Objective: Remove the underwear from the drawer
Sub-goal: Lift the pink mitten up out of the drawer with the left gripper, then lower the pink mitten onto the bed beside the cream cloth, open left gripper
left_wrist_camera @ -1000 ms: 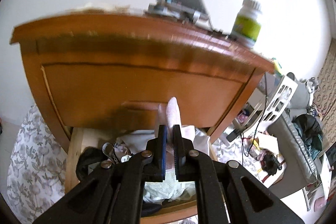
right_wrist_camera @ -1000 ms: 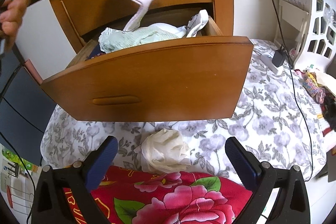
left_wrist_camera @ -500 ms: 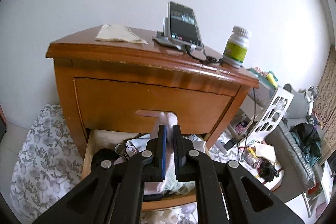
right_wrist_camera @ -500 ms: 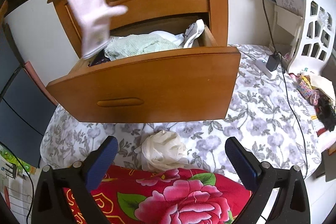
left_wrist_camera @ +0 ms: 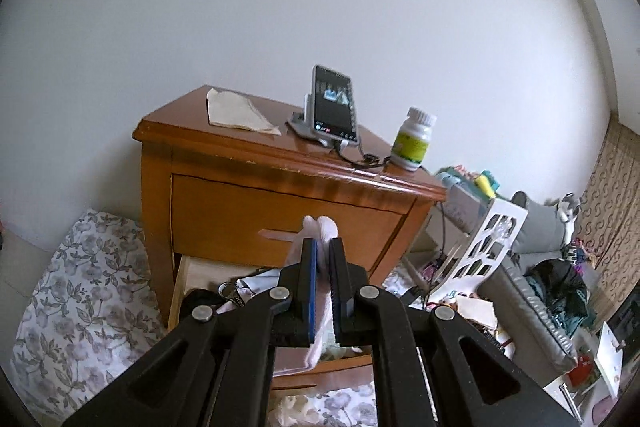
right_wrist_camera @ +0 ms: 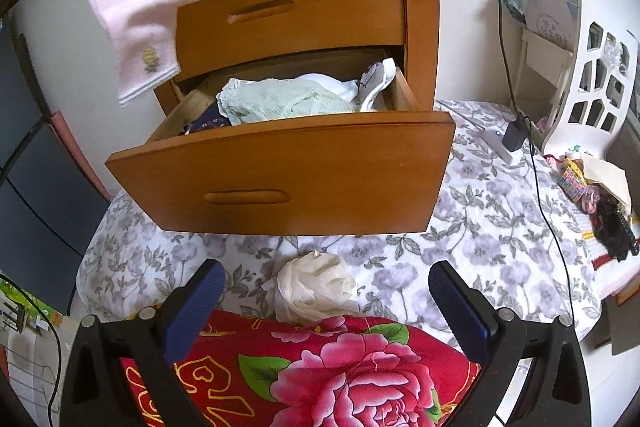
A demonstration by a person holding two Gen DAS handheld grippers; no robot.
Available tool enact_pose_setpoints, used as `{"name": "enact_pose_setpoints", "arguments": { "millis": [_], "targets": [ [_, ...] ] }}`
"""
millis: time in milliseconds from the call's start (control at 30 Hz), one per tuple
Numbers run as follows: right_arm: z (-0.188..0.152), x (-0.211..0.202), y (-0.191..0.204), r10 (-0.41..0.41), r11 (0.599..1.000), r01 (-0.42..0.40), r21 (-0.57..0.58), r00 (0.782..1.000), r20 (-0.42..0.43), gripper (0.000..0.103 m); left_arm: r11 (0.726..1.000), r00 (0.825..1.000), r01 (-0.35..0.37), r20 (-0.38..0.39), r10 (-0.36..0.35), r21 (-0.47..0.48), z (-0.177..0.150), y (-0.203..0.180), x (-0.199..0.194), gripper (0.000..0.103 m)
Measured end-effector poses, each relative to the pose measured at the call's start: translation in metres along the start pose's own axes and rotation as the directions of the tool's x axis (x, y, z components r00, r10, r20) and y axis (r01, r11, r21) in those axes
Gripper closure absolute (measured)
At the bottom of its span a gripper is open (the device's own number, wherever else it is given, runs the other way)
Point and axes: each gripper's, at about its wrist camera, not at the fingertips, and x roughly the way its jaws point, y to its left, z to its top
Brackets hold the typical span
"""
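The left gripper (left_wrist_camera: 324,247) has its blue pads clamped on a pale pink garment (right_wrist_camera: 132,7), which pokes out just past the fingertips and hangs free in the air, up and to the side of the open lower drawer (right_wrist_camera: 280,171). The right gripper (right_wrist_camera: 324,299) hovers with fingers spread wide, nothing between them, a crumpled cream cloth (right_wrist_camera: 316,287) on the floral sheet below. A mint-green piece (right_wrist_camera: 276,101) and white laundry fill the drawer. The pink item is soft, with white-striped hem and a small yellowish emblem.
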Motion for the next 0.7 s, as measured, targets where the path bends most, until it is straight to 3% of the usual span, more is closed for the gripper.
{"name": "enact_pose_setpoints", "arguments": {
  "millis": [267,700],
  "targets": [
    [0.0,-0.015,0.005,0.003,1.0,-0.003,-0.014,1.0,0.022,0.0,0.999,0.997,0.037,0.071,-0.034,-0.037,-0.011,-0.002,-0.04,0.097],
    [-0.003,-0.042,0.006,0.01,1.0,-0.009,-0.014,0.998,0.066,0.0,0.998,0.999,0.043,0.01,-0.042,-0.039,-0.049,-0.011,-0.046,0.097]
  ]
}}
